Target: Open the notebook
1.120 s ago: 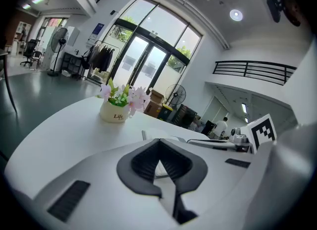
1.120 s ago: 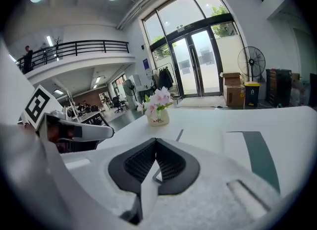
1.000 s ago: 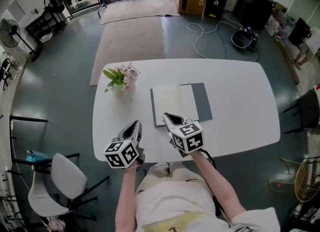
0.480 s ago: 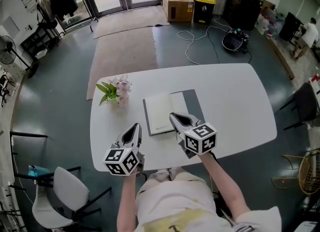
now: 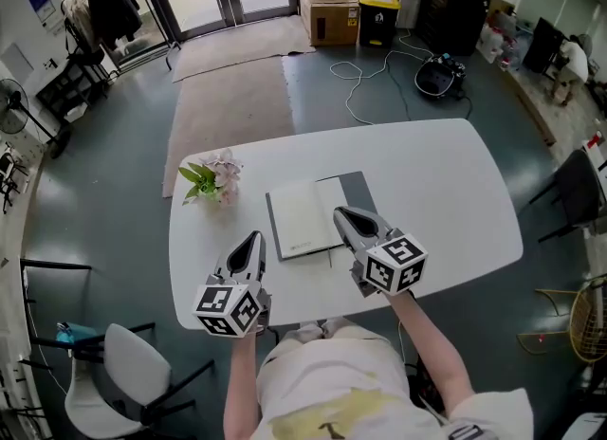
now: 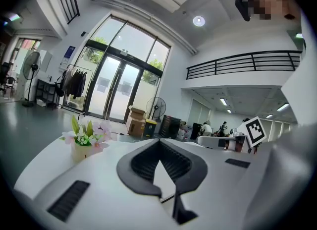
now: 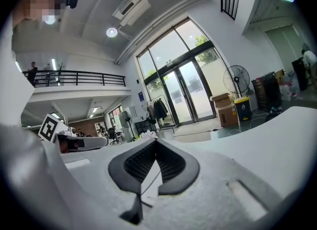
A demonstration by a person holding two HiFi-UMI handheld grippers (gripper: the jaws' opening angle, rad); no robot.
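White worktop (image 5: 455,201), notebook lying with a pale page up, both grippers closed on nothing.
The left gripper (image 5: 252,241) and right gripper (image 5: 345,216) each have their jaws together, with nothing between them. The notebook (image 5: 302,218) lies just ahead, between the two: forward and right of the left gripper, its near right edge beneath the right gripper's tip, whether touching is unclear. Potted flowers (image 5: 211,180) stand forward-left of the left gripper.

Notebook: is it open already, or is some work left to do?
Done, it seems: the notebook lies open on the table, a white page facing up and the grey cover flat to its right. In hand: nothing; the left gripper and the right gripper are both shut and empty. Left: nothing that I can see.
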